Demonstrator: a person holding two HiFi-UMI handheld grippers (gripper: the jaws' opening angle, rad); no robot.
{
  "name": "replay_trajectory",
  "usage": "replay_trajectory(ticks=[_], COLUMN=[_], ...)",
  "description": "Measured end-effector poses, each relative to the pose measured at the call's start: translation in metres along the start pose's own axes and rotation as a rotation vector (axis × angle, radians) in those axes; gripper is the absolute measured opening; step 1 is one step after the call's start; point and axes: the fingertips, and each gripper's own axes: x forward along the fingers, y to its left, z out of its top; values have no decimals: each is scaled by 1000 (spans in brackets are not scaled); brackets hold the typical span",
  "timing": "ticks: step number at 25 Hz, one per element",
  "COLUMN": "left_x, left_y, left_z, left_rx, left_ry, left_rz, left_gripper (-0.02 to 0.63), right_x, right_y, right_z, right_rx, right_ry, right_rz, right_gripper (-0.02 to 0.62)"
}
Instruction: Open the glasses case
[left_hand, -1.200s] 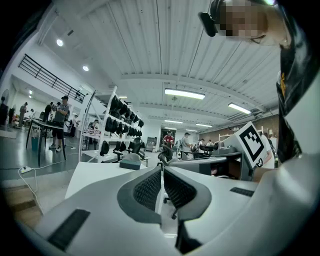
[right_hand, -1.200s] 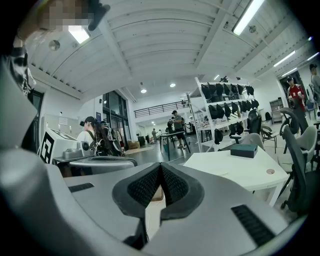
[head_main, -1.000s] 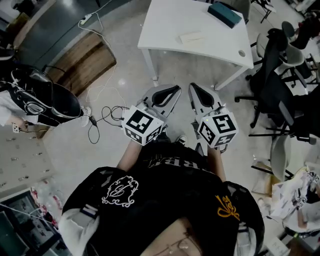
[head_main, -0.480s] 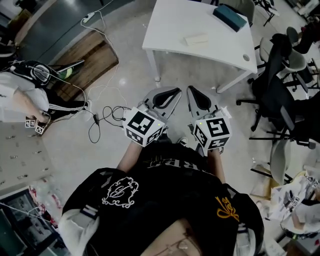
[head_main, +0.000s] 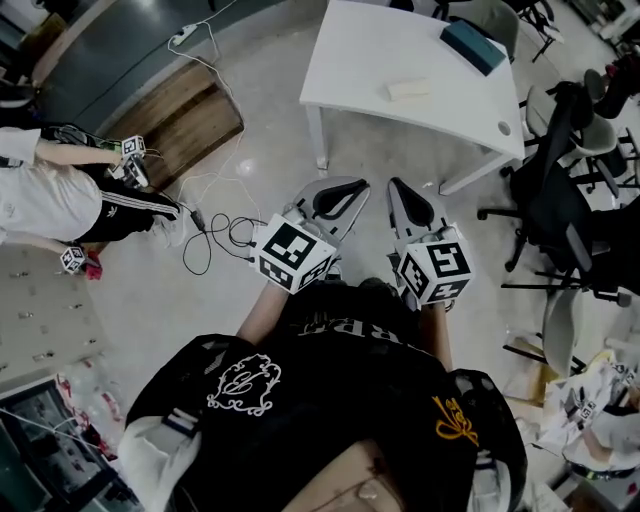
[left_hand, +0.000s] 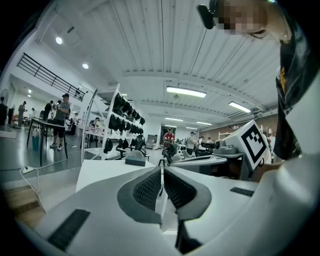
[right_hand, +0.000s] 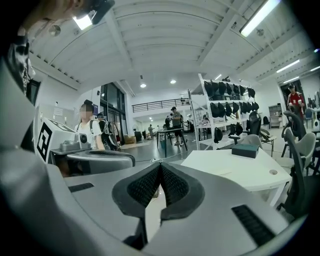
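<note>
A white rectangular table (head_main: 370, 60) stands on the pale floor (head_main: 250, 120) ahead of the person, with black office chairs (head_main: 560, 190) by its right edge. Both forearms reach forward from the waist, side by side and close together. They hold the claws roughly level with a slight downward tilt, marker cubes on top, pointing toward the table's near edge. Both claws hang over the floor, well short of the table.

The left claw (head_main: 358, 186) is clenched on nothing: in the left gripper view its dark ribbed pads (left_hand: 150, 187) meet at the tips. The right claw (head_main: 393, 185) is likewise clenched and empty, its pads (right_hand: 175, 185) pressed together in the right gripper view.

The dark teal rectangular glasses case (head_main: 476, 46) lies closed and flat near the table's far right corner, well apart from both claws. A small pale flat block (head_main: 408, 90) lies nearer the table's middle, apart from the case.
</note>
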Motion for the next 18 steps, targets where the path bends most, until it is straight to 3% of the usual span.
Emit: replay_trajectory(ticks=[12, 18], left_x=[7, 16], left_y=[23, 44], left_z=[-11, -13], left_rx=[-23, -41], left_ry=[13, 21], left_rz=[-17, 22], left_gripper=[31, 31], right_x=[16, 34], right_y=[-18, -29], right_z=[-5, -5], right_rx=[35, 45], right_ry=[18, 34], right_rz=[-41, -13], right_gripper=[12, 12])
